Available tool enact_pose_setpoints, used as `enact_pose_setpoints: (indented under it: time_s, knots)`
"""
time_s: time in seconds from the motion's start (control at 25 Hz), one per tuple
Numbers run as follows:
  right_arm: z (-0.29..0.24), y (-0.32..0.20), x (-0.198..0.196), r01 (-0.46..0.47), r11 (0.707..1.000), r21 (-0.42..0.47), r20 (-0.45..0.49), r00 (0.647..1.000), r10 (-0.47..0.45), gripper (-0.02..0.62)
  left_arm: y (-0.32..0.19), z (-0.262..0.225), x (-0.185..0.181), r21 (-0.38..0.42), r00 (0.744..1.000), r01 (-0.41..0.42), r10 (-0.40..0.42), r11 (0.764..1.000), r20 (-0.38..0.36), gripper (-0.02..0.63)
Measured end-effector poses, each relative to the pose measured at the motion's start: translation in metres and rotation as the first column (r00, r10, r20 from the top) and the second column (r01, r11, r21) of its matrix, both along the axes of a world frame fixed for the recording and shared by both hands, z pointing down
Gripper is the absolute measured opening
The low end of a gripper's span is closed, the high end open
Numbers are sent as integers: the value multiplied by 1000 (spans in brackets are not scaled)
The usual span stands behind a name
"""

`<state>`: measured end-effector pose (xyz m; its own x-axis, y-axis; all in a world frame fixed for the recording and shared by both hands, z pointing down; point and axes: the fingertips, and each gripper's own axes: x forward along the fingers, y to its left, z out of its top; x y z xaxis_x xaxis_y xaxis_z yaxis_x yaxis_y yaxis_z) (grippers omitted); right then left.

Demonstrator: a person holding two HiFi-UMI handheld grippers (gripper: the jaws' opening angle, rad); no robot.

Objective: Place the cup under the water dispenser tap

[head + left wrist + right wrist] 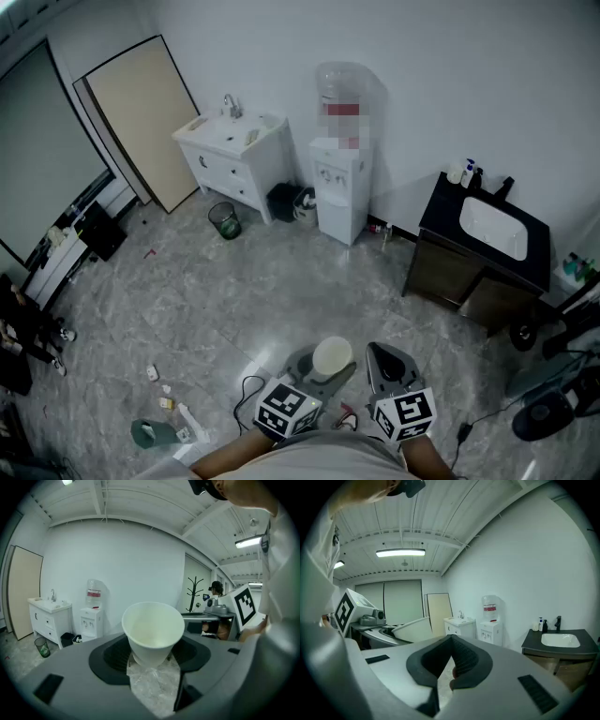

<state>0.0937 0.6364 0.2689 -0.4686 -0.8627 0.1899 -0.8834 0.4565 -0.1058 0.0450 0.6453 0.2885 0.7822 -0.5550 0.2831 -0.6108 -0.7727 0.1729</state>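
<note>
— Between the jaws of my left gripper [152, 660]: what?
— White cup [153, 629], upright, clamped near its base.
— And my right gripper [451, 644]?
— Jaws together, empty.
— And the water dispenser [339, 183]?
— Against the far wall [422, 75], well apart from the cup.

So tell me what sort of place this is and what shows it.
Probably an indoor mock-up or test room rather than a real bathroom: a white sink cabinet, a bottled water dispenser and a dark cabinet with a white basin stand along one wall of a wide, marble-look floor.
</note>
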Motion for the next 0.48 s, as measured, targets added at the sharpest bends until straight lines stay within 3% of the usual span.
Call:
enact_pose_setpoints:
  time_s: [0.32, 0.48]
  knots:
    - [0, 2, 18, -1, 1000, 13, 14, 1000, 1, 15, 4, 9, 17, -8, 1000, 5, -4, 1000, 10, 264]
    - [-6, 4, 22, 41, 999, 28, 50, 998, -43, 15, 5, 8, 25, 0, 1000, 13, -13, 1000, 7, 264]
